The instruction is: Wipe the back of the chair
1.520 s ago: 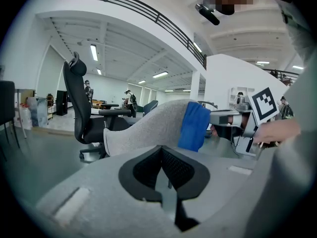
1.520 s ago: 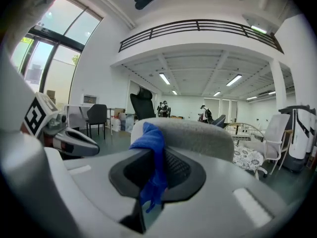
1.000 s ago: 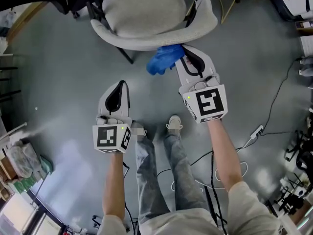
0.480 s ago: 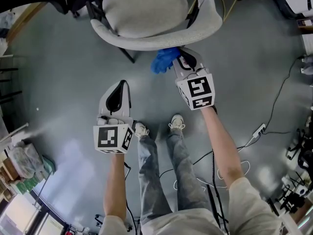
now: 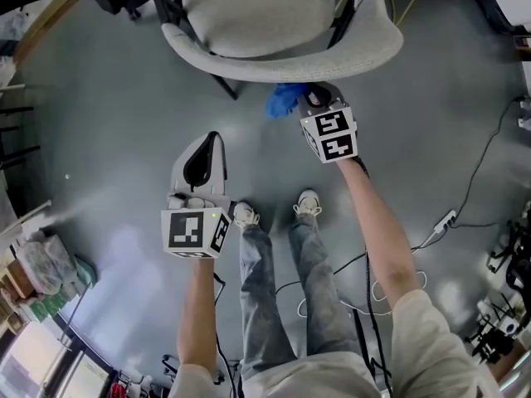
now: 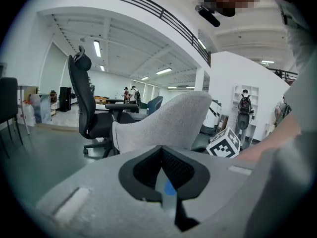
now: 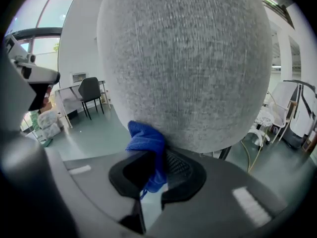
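blue cloth (image 7: 147, 148) in right tool (image 7: 153, 175), against chair back (image 7: 188, 68)

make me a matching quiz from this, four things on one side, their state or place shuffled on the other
Things
1. blue cloth
2. left hand-held gripper
3. right hand-held gripper
4. grey chair

States or places
a. shut on nothing, held away from the chair
b. curved back turned toward the person
c. clamped between two jaws, lying against the chair
d. shut on the cloth, up at the chair

Pairs: 1-c, 2-a, 3-d, 4-b
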